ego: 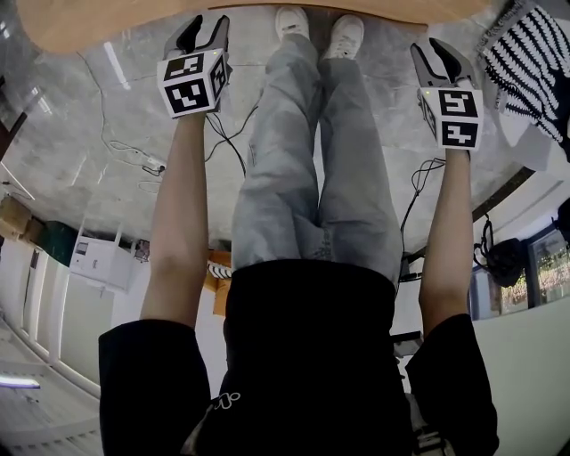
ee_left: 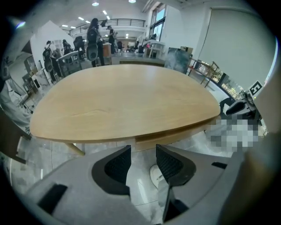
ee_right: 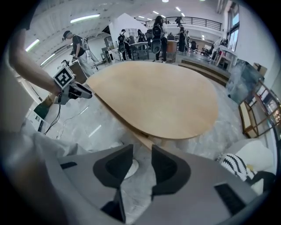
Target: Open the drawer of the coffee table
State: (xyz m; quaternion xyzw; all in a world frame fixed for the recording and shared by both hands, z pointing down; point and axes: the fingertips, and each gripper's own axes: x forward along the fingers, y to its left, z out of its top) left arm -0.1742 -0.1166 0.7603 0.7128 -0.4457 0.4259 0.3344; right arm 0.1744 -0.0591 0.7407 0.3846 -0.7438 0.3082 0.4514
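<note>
Drawer front [ee_left: 171, 138] of pale wood sits under the rim of the oval light-wood coffee table [ee_left: 123, 96], just beyond the spread, empty jaws of the left gripper [ee_left: 143, 148]. Jaws of the right gripper [ee_right: 142, 147] also gape empty, near the surface's edge.

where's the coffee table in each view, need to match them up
Head view: the coffee table is a wooden strip along the top edge.
Left gripper view: it fills the middle, above the fingers.
Right gripper view: it sits at centre, reaching right.
Shared landmark: the white shoes; one shows low between the fingers in each gripper view.
</note>
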